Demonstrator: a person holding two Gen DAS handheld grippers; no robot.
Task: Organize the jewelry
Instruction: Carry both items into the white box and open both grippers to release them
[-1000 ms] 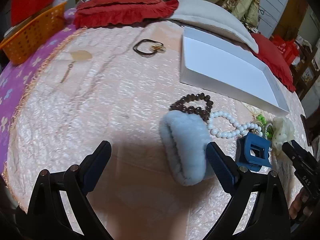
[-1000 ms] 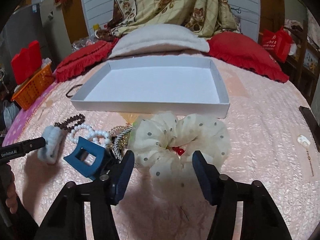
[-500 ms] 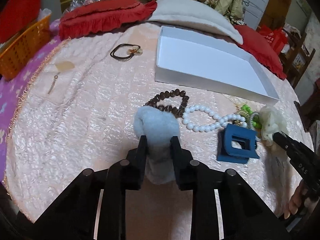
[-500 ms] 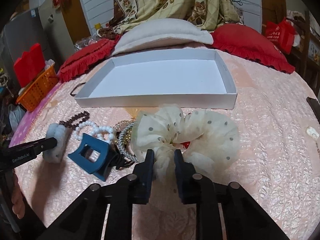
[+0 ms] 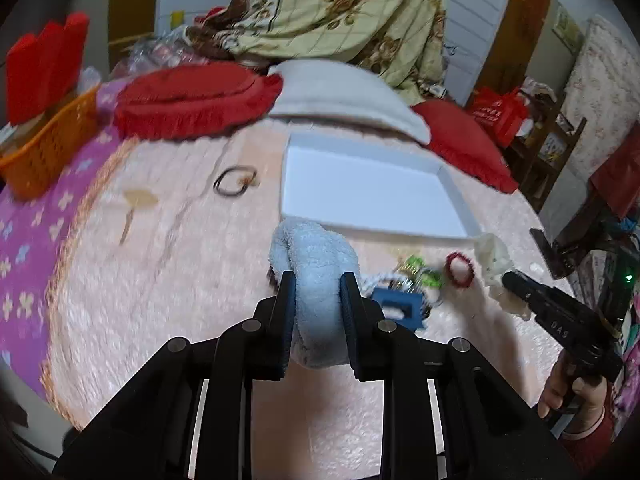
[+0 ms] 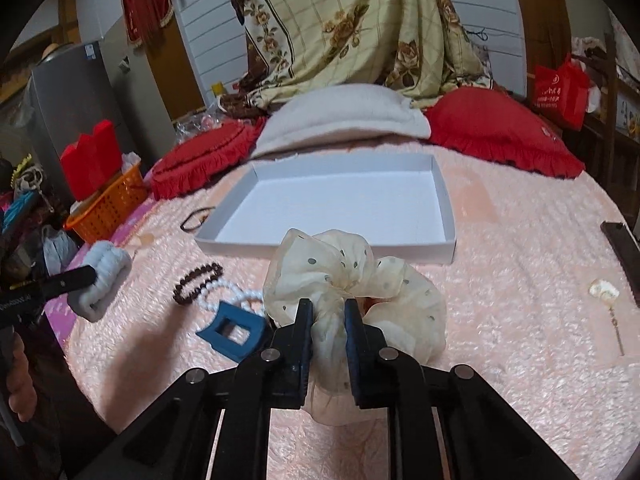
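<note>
My left gripper (image 5: 315, 285) is shut on a fluffy pale-blue scrunchie (image 5: 316, 264), lifted off the pink bedspread; the same scrunchie (image 6: 103, 276) shows at the left of the right wrist view. My right gripper (image 6: 328, 312) is shut on a cream dotted scrunchie (image 6: 352, 276), also raised. Beyond both lies an empty white tray (image 6: 340, 208), (image 5: 368, 188). Left on the bedspread are a blue claw clip (image 6: 234, 330), a white pearl bracelet (image 6: 224, 296), a brown bead bracelet (image 6: 196, 280) and a red hair tie (image 5: 459, 268).
A thin dark hair band (image 5: 234, 181) lies left of the tray. Red cushions (image 5: 192, 96) and a cream pillow (image 6: 344, 116) line the far side. An orange basket (image 6: 108, 204) stands at the left edge. A dark phone (image 6: 624, 248) rests at the right.
Both grippers went from open to shut on their scrunchies, then rose, lifting the blue and the cream scrunchie off the bedspread. A red hair tie is uncovered where the cream one lay.
</note>
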